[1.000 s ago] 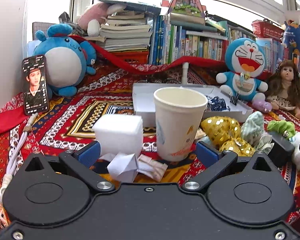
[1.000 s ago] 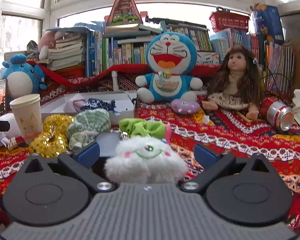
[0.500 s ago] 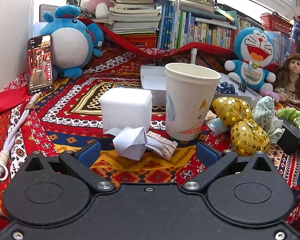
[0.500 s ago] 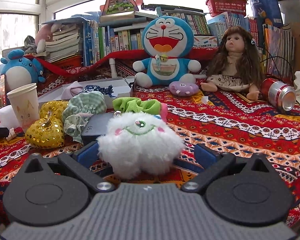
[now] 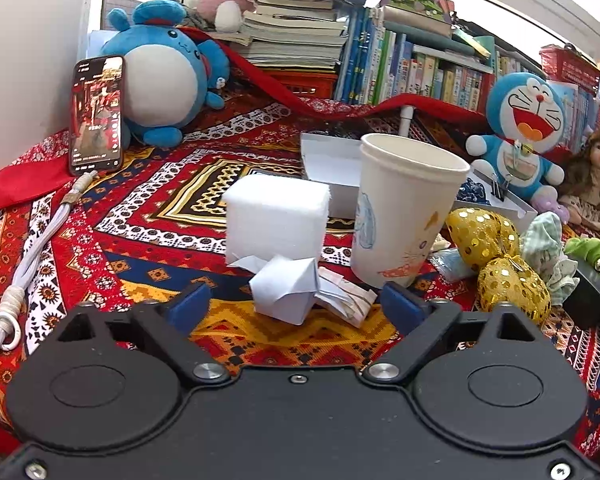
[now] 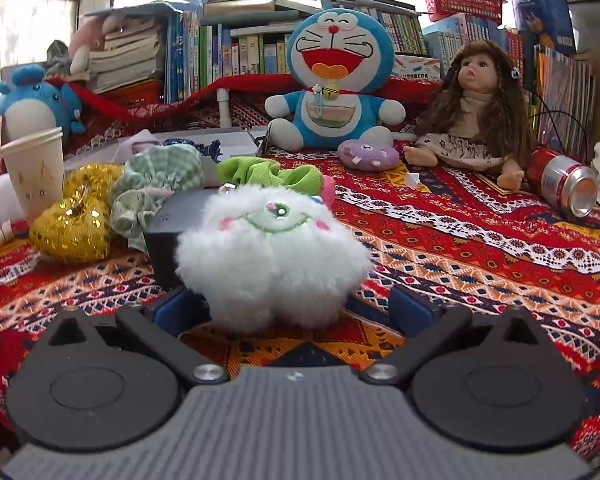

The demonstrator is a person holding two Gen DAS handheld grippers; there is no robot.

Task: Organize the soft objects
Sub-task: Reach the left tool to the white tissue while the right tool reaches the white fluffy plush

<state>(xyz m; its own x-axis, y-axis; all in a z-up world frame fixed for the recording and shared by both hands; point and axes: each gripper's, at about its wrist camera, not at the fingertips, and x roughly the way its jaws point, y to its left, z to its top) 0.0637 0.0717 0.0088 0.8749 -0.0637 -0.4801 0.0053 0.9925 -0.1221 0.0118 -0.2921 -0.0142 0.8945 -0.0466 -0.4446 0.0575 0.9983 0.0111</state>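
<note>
In the right wrist view a fluffy white plush (image 6: 274, 260) lies on the patterned cloth between my open right gripper's (image 6: 296, 308) blue fingertips (image 6: 410, 306), not clamped. Behind it lie a green scrunchie (image 6: 268, 172), a checked green scrunchie (image 6: 156, 184) and gold sequin hearts (image 6: 74, 224). In the left wrist view my left gripper (image 5: 296, 306) is open just short of a folded white paper piece (image 5: 286, 286). A white foam cube (image 5: 276, 218) and a paper cup (image 5: 406, 212) stand behind it.
A white tray (image 5: 328, 160) sits behind the cup. A Doraemon plush (image 6: 338, 80), a doll (image 6: 480, 104), a purple plush (image 6: 366, 154), a red can (image 6: 562, 186) and a dark box (image 6: 172, 232) are around. A blue plush (image 5: 162, 80), phone (image 5: 98, 114) and cable (image 5: 32, 264) lie left. Books line the back.
Both grippers have pulled back and risen slightly. The foam cube and paper now lie farther ahead of the left fingers. The white plush now sits farther out, level with the right fingertips.
</note>
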